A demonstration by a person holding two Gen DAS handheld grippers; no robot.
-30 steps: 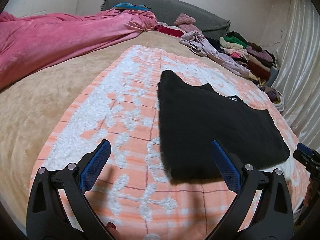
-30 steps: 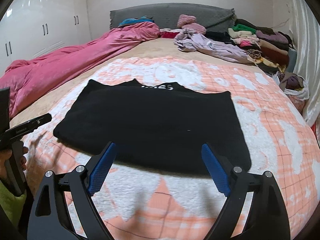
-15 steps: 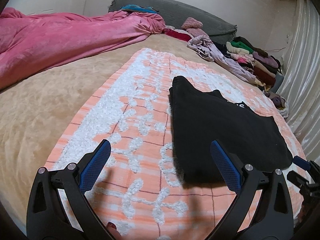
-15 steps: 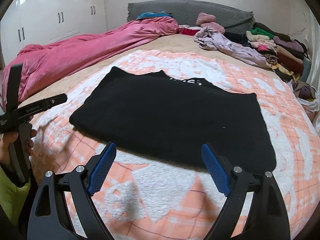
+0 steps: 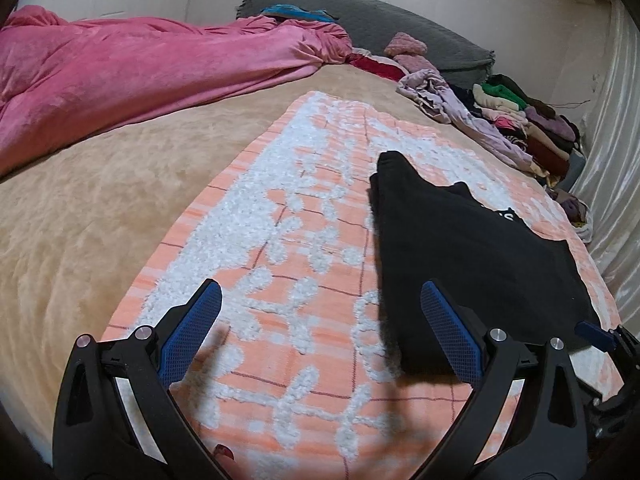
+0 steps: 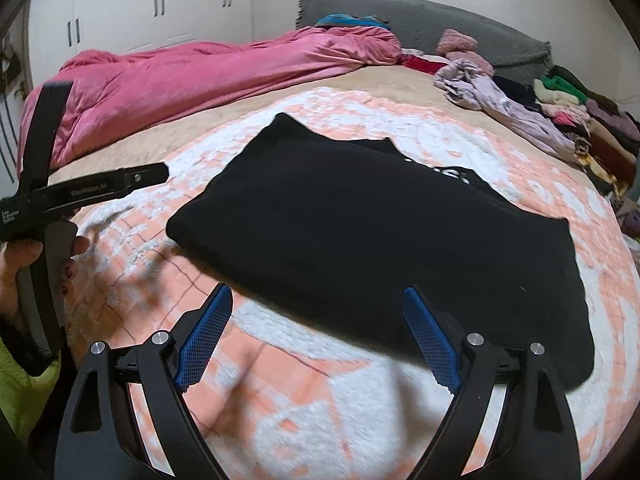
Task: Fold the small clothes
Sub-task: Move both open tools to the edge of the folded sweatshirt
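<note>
A black garment (image 5: 472, 248) (image 6: 384, 240) with white lettering near its collar lies flat on an orange and white blanket (image 5: 288, 248) (image 6: 320, 408). My left gripper (image 5: 320, 320) hovers open over the blanket, its right finger above the garment's near left corner. My right gripper (image 6: 316, 326) is open too, low over the garment's near edge, with nothing pressed between its blue pads. A person's hand (image 6: 24, 264) in a yellow-green sleeve holds the left tool at the left of the right wrist view. The right gripper's tip (image 5: 600, 336) shows at the right edge of the left wrist view.
A pink duvet (image 5: 140, 76) (image 6: 192, 76) is bunched along the bed's left side. A lilac garment (image 6: 492, 100) and stacked folded clothes (image 5: 532, 132) (image 6: 592, 132) lie at the far right by a pale curtain (image 5: 616, 152). A grey headboard (image 6: 420, 20) and white wardrobes (image 6: 140, 12) stand behind.
The right gripper has slid left and rolled, so the garment now sits further right and tilted in its view. The left gripper has barely shifted. Both stayed open.
</note>
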